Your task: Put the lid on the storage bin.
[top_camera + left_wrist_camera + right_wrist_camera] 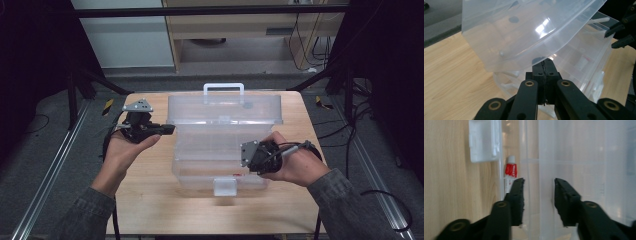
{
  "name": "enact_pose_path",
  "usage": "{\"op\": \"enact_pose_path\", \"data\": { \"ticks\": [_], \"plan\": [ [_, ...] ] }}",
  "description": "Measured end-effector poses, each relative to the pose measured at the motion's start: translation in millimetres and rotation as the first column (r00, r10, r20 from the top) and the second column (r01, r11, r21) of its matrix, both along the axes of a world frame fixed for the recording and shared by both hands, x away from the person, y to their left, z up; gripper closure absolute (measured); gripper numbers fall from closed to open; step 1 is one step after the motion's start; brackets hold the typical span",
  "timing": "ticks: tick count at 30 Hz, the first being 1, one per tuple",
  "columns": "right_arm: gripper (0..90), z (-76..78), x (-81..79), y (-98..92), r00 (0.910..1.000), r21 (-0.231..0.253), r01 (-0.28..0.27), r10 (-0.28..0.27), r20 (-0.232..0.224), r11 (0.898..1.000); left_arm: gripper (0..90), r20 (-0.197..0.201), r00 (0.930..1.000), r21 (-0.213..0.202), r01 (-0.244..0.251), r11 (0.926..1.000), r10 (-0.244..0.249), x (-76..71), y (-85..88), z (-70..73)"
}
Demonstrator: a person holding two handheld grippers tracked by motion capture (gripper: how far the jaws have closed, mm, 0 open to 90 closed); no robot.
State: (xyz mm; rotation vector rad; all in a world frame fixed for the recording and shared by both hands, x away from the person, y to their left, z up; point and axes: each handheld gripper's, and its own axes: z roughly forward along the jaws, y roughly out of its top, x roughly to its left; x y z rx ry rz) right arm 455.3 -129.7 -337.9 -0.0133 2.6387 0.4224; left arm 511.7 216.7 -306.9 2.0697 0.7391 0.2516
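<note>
Clear plastic box (220, 150) sits mid-table, lid (225, 107) raised. Left gripper (165, 129), jaws shut, empty, sits at the lid's left edge; better to steady it there. Right gripper (537, 195), jaws apart over the interior, nothing between them; red-and-white tube (510, 176) lies inside beside the latch (484, 141). Pale wood table (150, 200), dark room, grey floor.

The right claw (539, 195) has its jaws parted, with the clear plastic box (579, 152) beyond them. A red-and-white tube (510, 173), perhaps toothpaste, lies inside near the white latch (484, 141). The wooden table (446, 182) lies alongside.
</note>
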Motion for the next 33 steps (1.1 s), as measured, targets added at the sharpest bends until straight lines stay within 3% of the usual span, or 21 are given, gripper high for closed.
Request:
{"op": "enact_pose_path", "data": {
  "ticks": [6, 11, 18, 26, 33],
  "plan": [
    [43.1, 2.1, -11.4, -9.0, 0.9976, 0.066, 0.045, -0.048, 0.050, 0.997, 89.6, -0.002, 1.0000, 0.008, 0.004, 1.0000, -0.004, -8.8, 0.5, -5.4],
    [39.5, 1.7, -19.0, -22.6, 0.9934, 0.112, 0.091, -0.098, 0.060, 0.990, 89.5, -0.003, 0.9999, 0.007, 0.013, 0.9999, -0.013, -15.8, 0.6, -11.5],
    [35.3, -1.9, -29.7, -44.1, 0.9821, 0.183, 0.169, -0.181, 0.050, 0.968, 89.6, -0.015, 0.9995, 0.008, 0.028, 0.9996, -0.028, -25.3, -1.1, -22.9],
    [32.0, -5.0, -46.5, -67.4, 0.9678, 0.212, 0.223, -0.242, 0.067, 0.951, 89.6, -0.025, 0.9991, -0.005, 0.034, 0.9994, -0.035, -32.1, -0.1, -32.6],
    [30.5, -8.7, -50.5, -83.5, 0.9548, 0.237, 0.267, -0.290, 0.065, 0.934, 89.6, -0.017, 0.9994, -0.021, 0.030, 0.9993, -0.030, -37.0, 2.3, -37.3]
  ]
}}
